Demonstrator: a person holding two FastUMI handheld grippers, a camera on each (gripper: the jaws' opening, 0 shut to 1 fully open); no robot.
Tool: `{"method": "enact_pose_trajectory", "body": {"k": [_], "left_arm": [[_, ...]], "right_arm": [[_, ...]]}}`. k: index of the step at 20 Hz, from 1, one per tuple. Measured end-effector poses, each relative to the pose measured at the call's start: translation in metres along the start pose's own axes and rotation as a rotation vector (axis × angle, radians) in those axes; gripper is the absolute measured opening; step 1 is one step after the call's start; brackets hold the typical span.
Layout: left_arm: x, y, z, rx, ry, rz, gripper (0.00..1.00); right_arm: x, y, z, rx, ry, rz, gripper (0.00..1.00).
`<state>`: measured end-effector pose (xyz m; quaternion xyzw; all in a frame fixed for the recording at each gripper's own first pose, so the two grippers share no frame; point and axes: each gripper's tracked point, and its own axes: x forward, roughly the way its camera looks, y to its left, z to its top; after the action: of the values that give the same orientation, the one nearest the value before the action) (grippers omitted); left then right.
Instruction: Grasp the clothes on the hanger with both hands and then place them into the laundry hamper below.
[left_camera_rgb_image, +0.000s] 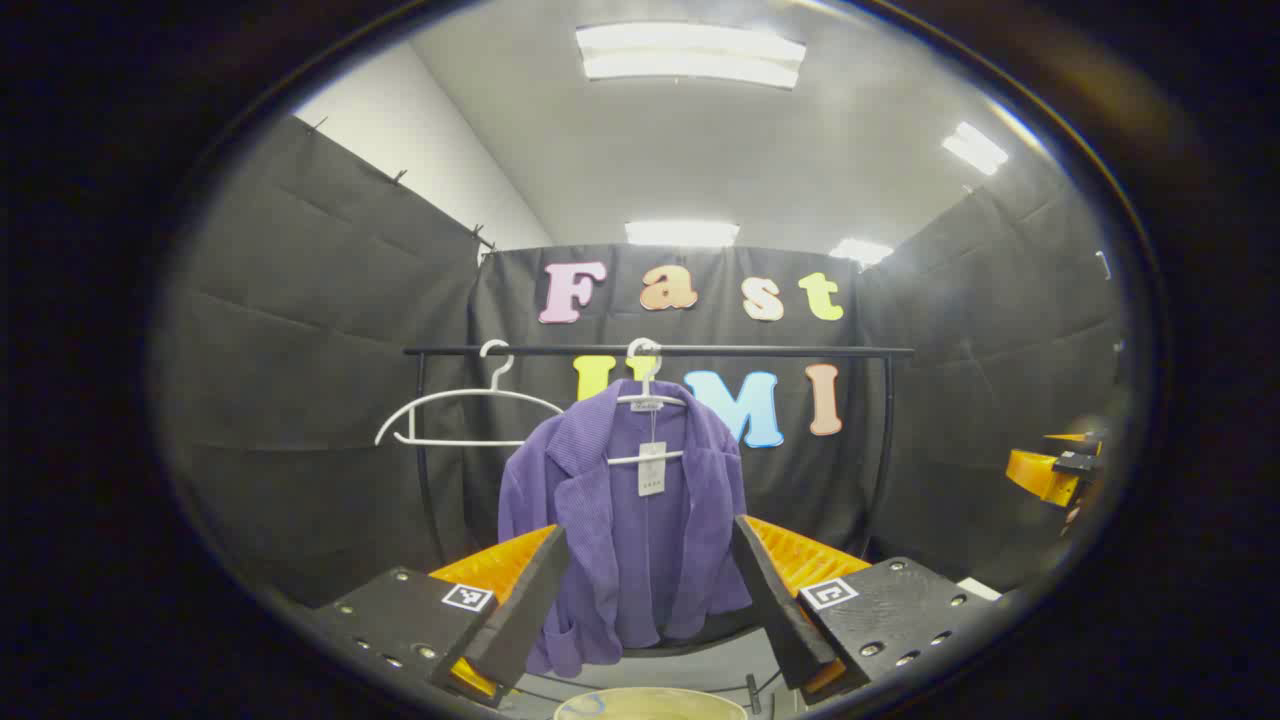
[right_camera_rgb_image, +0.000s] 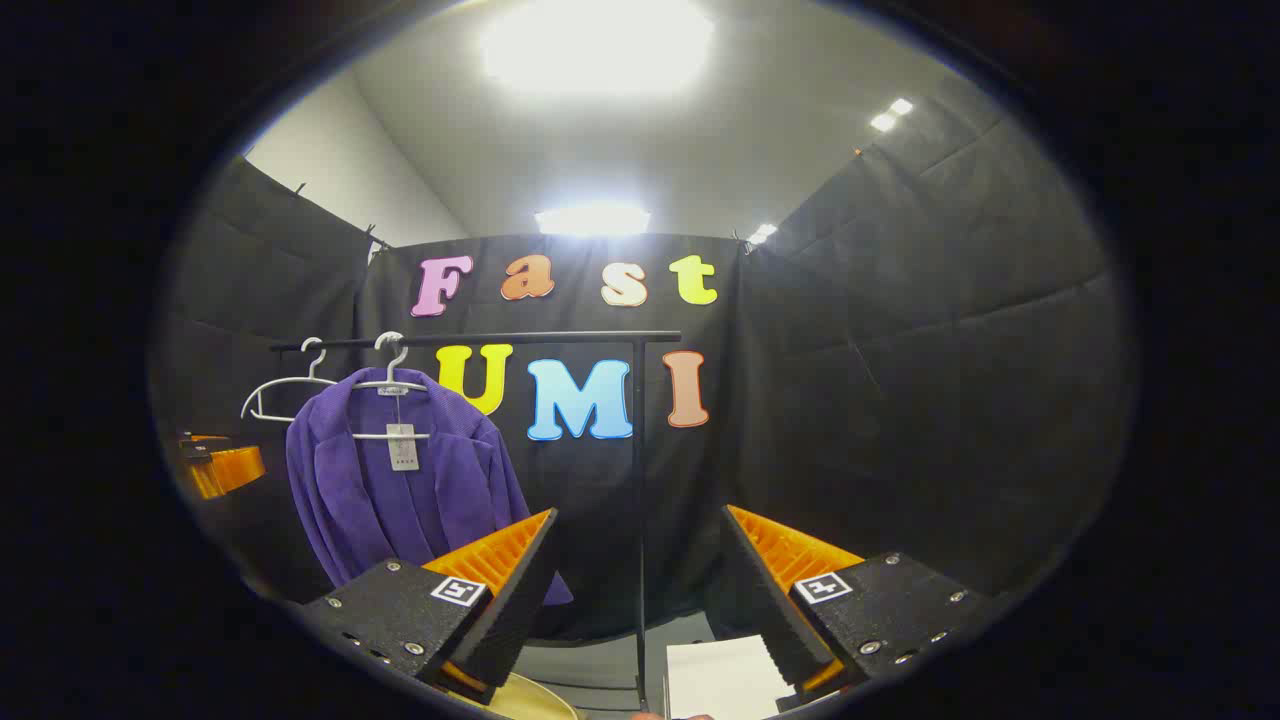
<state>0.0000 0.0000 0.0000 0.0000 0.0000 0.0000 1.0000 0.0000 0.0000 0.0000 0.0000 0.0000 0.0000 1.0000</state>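
A purple jacket with a white tag hangs on a white hanger from a black rail. My left gripper is open in front of it, some way off, fingers framing the garment's lower half. The rim of a pale hamper shows at the bottom, below the jacket. In the right gripper view the jacket hangs at the left, and my right gripper is open, aimed right of it at the rail's black upright post. The hamper rim peeks beneath its left finger.
An empty white hanger hangs on the rail left of the jacket. The other gripper shows at the far right of the left gripper view, and likewise at the left of the right gripper view. A white sheet lies low.
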Motion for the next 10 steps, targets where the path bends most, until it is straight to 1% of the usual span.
{"method": "enact_pose_trajectory", "body": {"k": [3, 4, 5, 10], "left_arm": [[0.003, 0.0, -0.003, -0.001, 0.004, -0.008, 1.0], [0.003, 0.001, -0.002, -0.003, 0.005, -0.009, 0.95], [0.001, 0.002, -0.002, -0.004, 0.003, -0.009, 1.0], [0.003, 0.007, 0.0, -0.002, -0.001, -0.007, 1.0]], "right_arm": [[0.001, 0.005, -0.003, 0.005, 0.009, 0.006, 0.96], [0.001, 0.007, -0.004, 0.004, 0.01, 0.008, 0.96], [0.0, 0.009, -0.003, 0.001, 0.009, 0.012, 0.96], [-0.002, 0.015, -0.004, -0.013, 0.002, 0.021, 0.96]]}}
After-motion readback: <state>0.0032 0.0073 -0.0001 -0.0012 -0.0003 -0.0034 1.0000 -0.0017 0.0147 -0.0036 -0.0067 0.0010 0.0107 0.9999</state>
